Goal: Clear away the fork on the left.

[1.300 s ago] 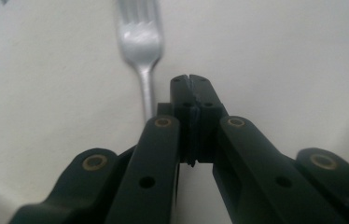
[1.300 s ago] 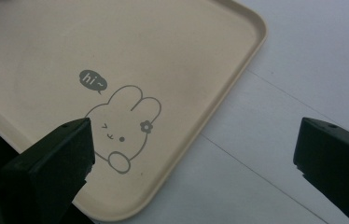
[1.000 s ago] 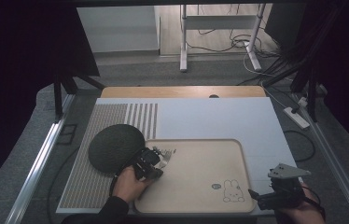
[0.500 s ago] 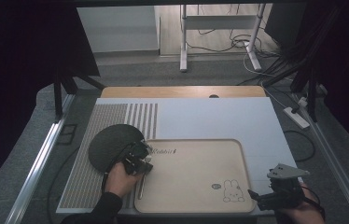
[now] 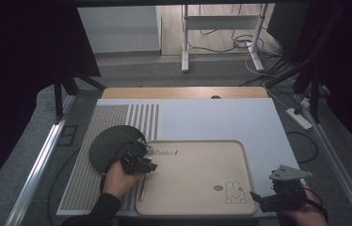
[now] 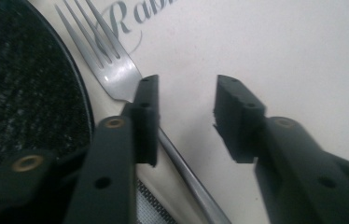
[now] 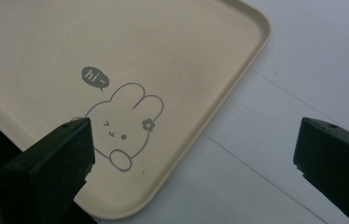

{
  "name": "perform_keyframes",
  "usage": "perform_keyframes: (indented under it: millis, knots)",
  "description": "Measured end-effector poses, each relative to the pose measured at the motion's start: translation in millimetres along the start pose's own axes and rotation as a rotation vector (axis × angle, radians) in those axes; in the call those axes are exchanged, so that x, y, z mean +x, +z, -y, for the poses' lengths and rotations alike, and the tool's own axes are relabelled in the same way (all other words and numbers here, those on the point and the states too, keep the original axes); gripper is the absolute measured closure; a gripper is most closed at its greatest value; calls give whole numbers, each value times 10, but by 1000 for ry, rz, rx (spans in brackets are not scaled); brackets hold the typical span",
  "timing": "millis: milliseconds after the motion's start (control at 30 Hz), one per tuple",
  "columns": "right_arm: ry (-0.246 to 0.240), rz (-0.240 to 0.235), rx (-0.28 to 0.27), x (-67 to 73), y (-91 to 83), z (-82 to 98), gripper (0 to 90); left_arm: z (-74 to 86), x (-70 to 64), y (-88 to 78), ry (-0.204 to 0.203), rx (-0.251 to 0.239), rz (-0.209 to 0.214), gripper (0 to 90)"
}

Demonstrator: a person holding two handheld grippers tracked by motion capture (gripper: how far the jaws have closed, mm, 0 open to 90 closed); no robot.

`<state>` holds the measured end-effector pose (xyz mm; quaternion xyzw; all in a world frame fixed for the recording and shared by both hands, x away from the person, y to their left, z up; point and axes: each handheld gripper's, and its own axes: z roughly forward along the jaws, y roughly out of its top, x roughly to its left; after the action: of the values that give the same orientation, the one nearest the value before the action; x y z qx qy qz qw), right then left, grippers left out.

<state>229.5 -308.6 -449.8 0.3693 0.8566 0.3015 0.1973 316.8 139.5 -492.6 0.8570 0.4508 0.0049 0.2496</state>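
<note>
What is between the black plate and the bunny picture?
A fork lies beside the black plate, then bare tray reaches the bunny picture, per the high view.

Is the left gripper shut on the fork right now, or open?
Open. In the left gripper view the left gripper has its jaws apart with bare beige tray between them; the silver metal fork passes beside one jaw, ungripped.

one tray (image 5: 197, 188), one fork (image 6: 112, 74), one plate (image 5: 106, 146)

Beige rabbit-print tray (image 5: 197, 188) lying lower centre | fork (image 6: 112, 70) resting along its left edge | black round plate (image 5: 108, 148) sitting just left | striped mat (image 5: 212, 117) lying underneath | power strip (image 5: 299, 118) lying right | cables (image 5: 240, 42) trailing upper centre
</note>
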Motion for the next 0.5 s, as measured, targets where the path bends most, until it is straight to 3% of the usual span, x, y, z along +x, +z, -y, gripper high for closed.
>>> perform_keyframes:
  millis: [233, 367, 500]
  knots:
    - [0, 0, 1, 0, 0, -1, 0, 27, 79, -76, -4, -69, 20, 317]
    - [2, -1, 1, -2, -3, -1, 0, 37, 110, -113, -8, -90, 45, 235]
    - [1, -1, 1, -2, -2, 0, 0, 52, 133, -132, -3, -98, 45, 162]
